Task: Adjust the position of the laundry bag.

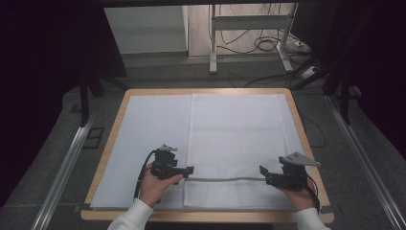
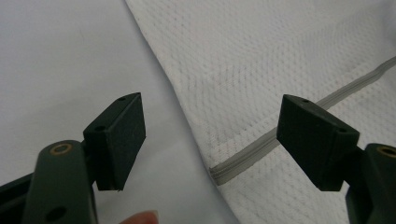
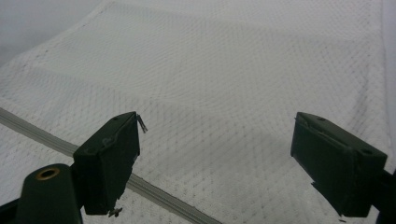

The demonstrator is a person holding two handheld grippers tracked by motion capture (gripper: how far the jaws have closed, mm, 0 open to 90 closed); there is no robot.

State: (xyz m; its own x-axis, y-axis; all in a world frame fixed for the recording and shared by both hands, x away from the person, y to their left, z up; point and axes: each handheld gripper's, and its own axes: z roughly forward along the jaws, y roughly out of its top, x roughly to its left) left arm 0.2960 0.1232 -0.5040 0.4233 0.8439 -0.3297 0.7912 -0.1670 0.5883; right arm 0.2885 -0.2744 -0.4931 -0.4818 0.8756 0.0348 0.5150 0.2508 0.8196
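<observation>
On the wooden-rimmed desk point(image 1: 107, 143), covered by a pale blue sheet point(image 1: 143, 134), the white mesh laundry bag point(image 1: 237, 134) lies flat on the right-hand part, its long side running away from you. A grey zipper point(image 1: 225, 179) crosses the bag near your edge, from one side seam to the other.

Your left tongs point(image 1: 190, 169) hover just at the left end of that zipper, and your right tongs point(image 1: 262, 171) sit at its right end, both pointing inward toward each other. Both pairs of jaws stand wide apart and hold nothing. In the left gripper view, the zipper's closed end point(image 2: 219, 170) lies between the jaws, with the bag's edge running diagonally across the blue sheet. In the right gripper view, the mesh fills the gap between the jaws and the zipper point(image 3: 154, 193) passes under the left one.

You appear to be at the approach step, lining up on the two ends of the zipper line before any grasp, whether to open the bag or to fold it. I cannot tell where the slider sits; it is too small to make out.

Next, you probably need to lower each pair of tongs until the lower jaw slips under the bag's edge, then close on the fabric beside the zipper. Keep the pale sheet out of the pinch, since it lies directly beneath and could lift along with the mesh.
</observation>
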